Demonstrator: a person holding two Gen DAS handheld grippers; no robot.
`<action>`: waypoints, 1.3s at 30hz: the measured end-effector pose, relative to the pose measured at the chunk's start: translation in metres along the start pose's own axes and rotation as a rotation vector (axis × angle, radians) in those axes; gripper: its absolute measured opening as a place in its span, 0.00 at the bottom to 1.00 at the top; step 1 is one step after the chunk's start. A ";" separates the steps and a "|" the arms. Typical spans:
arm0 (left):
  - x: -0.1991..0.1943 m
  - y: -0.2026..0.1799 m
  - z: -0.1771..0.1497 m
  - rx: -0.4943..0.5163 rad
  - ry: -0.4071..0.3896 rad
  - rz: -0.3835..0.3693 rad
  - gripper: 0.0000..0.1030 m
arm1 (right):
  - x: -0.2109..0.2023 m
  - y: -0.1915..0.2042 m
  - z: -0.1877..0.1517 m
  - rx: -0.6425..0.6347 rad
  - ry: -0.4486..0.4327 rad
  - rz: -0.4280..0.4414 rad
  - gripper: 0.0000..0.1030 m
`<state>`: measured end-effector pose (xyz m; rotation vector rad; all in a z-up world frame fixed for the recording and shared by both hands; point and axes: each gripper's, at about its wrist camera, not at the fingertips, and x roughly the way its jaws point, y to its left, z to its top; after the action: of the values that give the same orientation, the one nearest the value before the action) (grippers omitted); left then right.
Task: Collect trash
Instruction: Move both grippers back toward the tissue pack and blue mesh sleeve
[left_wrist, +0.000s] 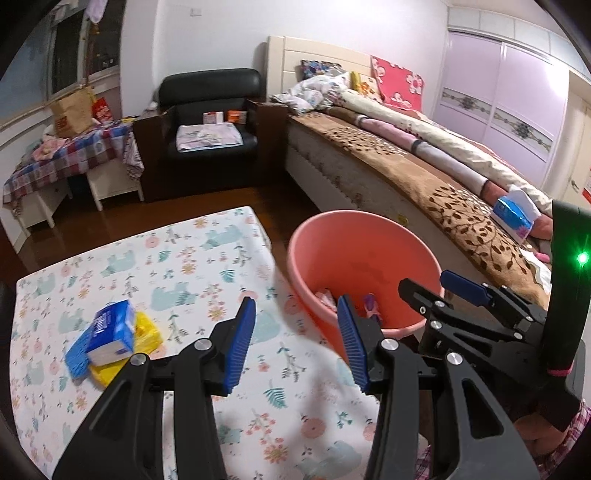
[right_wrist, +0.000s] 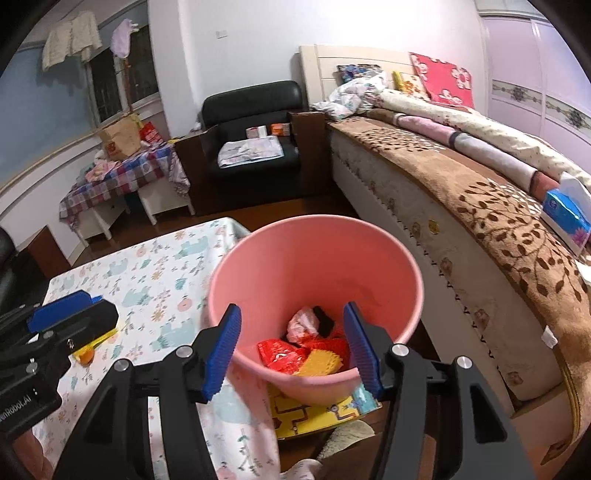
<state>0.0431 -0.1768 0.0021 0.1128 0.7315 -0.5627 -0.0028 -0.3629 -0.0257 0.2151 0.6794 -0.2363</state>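
Step in hand, by my reading: a drop into the pink bin looks done. Right gripper hangs over the bin mouth, jaws released, nothing between them; red and yellow wrappers lie at the bottom. Left gripper over the desk, jaws spread, empty.

Next: reach for the blue tissue pack and the yellow bag under it, on the desk's left.

The bag is mostly covered by the pack. The bin's lower contents are partly masked by its near rim.
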 end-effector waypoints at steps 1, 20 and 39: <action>-0.001 0.002 -0.001 -0.003 -0.001 0.003 0.45 | 0.000 0.005 -0.001 -0.014 0.004 0.005 0.55; -0.038 0.042 -0.019 -0.056 -0.049 0.134 0.45 | -0.002 0.064 -0.011 -0.126 0.029 0.061 0.61; -0.042 0.067 -0.028 -0.095 -0.049 0.168 0.45 | 0.004 0.088 -0.015 -0.159 0.069 0.085 0.61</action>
<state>0.0363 -0.0936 0.0026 0.0709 0.6932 -0.3689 0.0166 -0.2754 -0.0294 0.1000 0.7518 -0.0928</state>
